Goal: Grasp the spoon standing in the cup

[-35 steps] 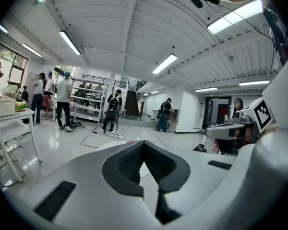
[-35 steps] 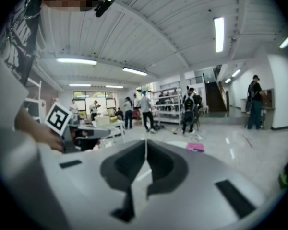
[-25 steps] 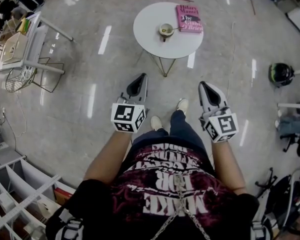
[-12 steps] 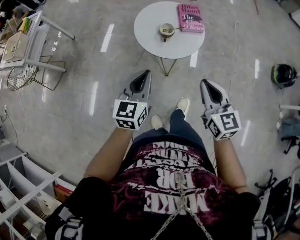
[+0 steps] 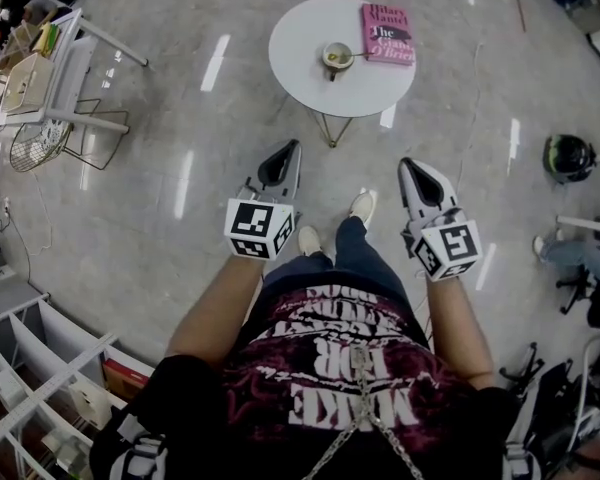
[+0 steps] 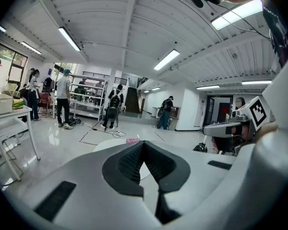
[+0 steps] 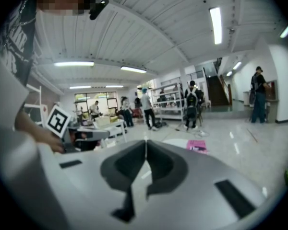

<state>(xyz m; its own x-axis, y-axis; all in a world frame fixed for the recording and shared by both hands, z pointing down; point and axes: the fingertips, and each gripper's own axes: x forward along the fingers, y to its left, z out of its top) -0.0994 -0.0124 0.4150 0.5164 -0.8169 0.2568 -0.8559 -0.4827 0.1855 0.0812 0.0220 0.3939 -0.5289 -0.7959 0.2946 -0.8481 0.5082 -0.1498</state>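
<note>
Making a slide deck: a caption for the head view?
Person facing a round table holding cup, spoon and book; left gripper and right gripper shut, empty.

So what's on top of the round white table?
A cup with a spoon in it, and a pink book beside it. The book covers anything beneath it; cup contents unclear.

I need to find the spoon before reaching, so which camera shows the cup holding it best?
The head view: the cup sits in plain sight on the round white table, spoon in it. Both gripper views show only the table edge and pink book; no cup visible.
</note>
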